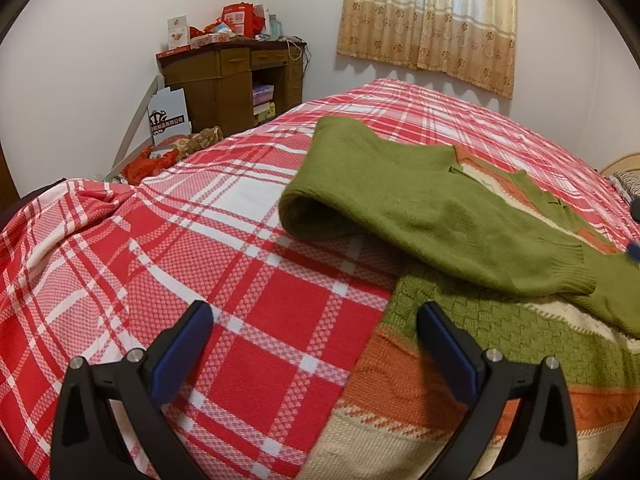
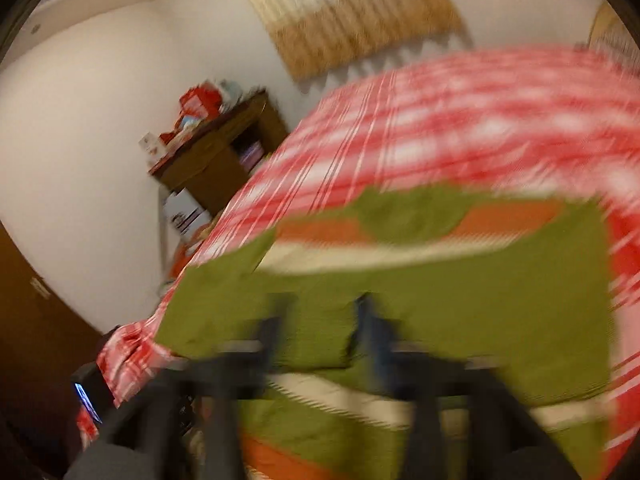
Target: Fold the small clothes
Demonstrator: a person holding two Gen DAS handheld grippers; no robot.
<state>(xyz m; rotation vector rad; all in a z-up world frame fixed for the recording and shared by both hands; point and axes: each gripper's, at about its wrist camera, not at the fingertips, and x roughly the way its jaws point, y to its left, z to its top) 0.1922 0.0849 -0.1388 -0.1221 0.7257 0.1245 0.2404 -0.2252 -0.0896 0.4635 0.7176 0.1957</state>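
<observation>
A knitted sweater [image 1: 460, 216] (olive green, with orange and cream bands and a basket-weave panel) lies on the red-and-white plaid bedspread [image 1: 240, 264], one ribbed-cuff sleeve [image 1: 420, 204] folded across its body. The right wrist view is heavily motion-blurred. The left gripper [image 1: 316, 320] hovers with jaws wide apart, holding nothing. The right gripper [image 2: 320, 312] sits over green knit; its jaw state cannot be determined
</observation>
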